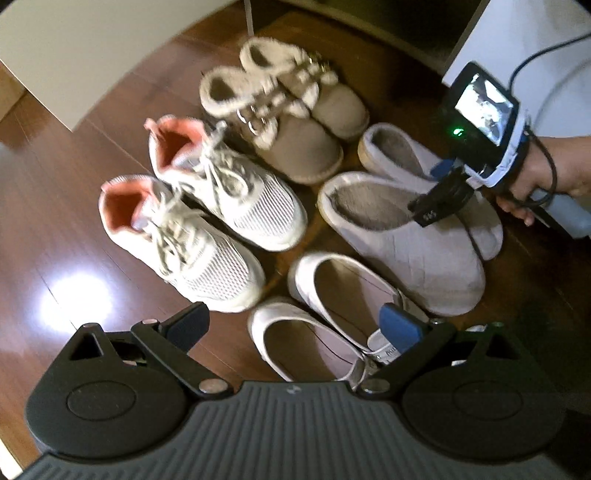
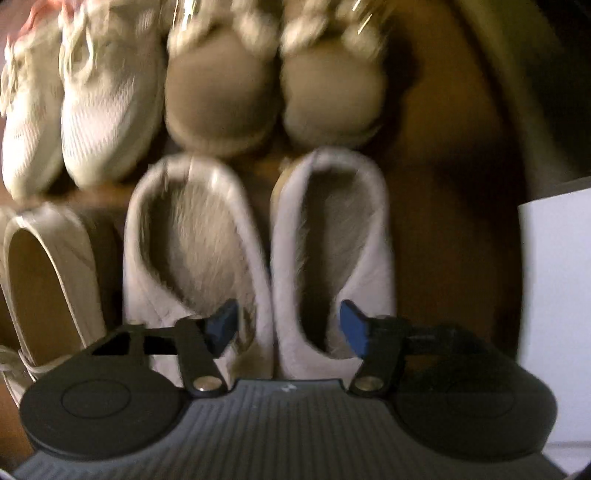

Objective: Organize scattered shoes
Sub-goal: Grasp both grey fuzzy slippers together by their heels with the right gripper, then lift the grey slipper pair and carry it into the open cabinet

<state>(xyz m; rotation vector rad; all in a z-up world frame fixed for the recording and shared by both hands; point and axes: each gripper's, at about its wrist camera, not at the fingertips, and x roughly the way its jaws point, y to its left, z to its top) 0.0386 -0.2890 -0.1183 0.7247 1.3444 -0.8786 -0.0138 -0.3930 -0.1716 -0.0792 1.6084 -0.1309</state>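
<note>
Four pairs of shoes sit side by side in two rows on a dark wood floor [image 1: 66, 221], w/ a white cabinet [image 1: 517, 33] at the far edge. Back row: white mesh sneakers [image 1: 225, 206] w/ pink lining and loose laces, next to tan fur-lined clogs [image 1: 295, 122] w/ metal buckles. Front row: pale lilac fur-lined slippers [image 1: 417, 229], the two touching along their inner sides, and a pair of white ballet flats [image 1: 332, 314] just beside them. Each pair is lined up toe to toe, heels level.

The left gripper [image 1: 299, 325] hangs over the flats, pointing down, jaws spread wide w/ nothing between them; one blue pad [image 1: 400, 325] shows over the nearer flat, clear of it.

The right gripper [image 2: 288, 326], seen from the left wrist cam in a person's hand [image 1: 546, 173], points down over the lilac slippers [image 2: 258, 258]. Its jaws stand at a moderate gap, straddling the seam where the two slippers meet, one blue pad [image 2: 221, 325] over each slipper's opening. Motion blur in the right wrist view: can't tell if the pads touch the fabric. No shoe is lifted.
</note>
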